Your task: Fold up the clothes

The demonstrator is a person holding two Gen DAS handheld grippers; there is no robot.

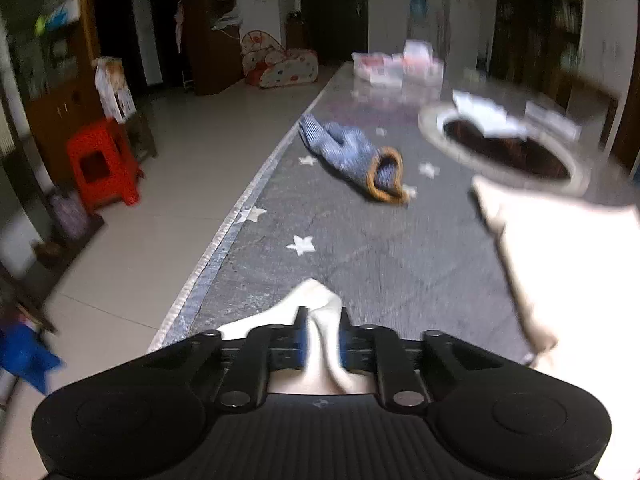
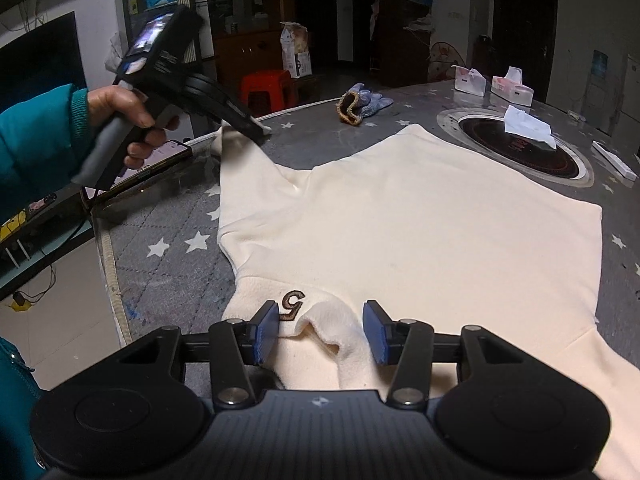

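Observation:
A cream sweater (image 2: 400,220) with a brown "5" patch (image 2: 293,304) lies spread flat on the grey star-print table cover (image 2: 172,232). My right gripper (image 2: 320,334) stands open at the sweater's near edge. A raised fold of the cloth sits between its blue pads (image 2: 266,334), and the pads are not pressing on it. At the far left a hand holds my left gripper (image 2: 262,132), which is shut on the end of the sweater's sleeve (image 2: 240,140). In the left wrist view the left gripper (image 1: 324,332) pinches that cream sleeve end (image 1: 316,300), and the sweater body (image 1: 568,280) lies to the right.
A blue striped glove (image 2: 360,104) lies beyond the sweater. A round hob (image 2: 520,160) set in the table carries a white tissue (image 2: 528,126), with tissue boxes (image 2: 512,86) behind it. The table edge (image 1: 224,236) runs on the left, and a red stool (image 1: 104,160) stands on the floor.

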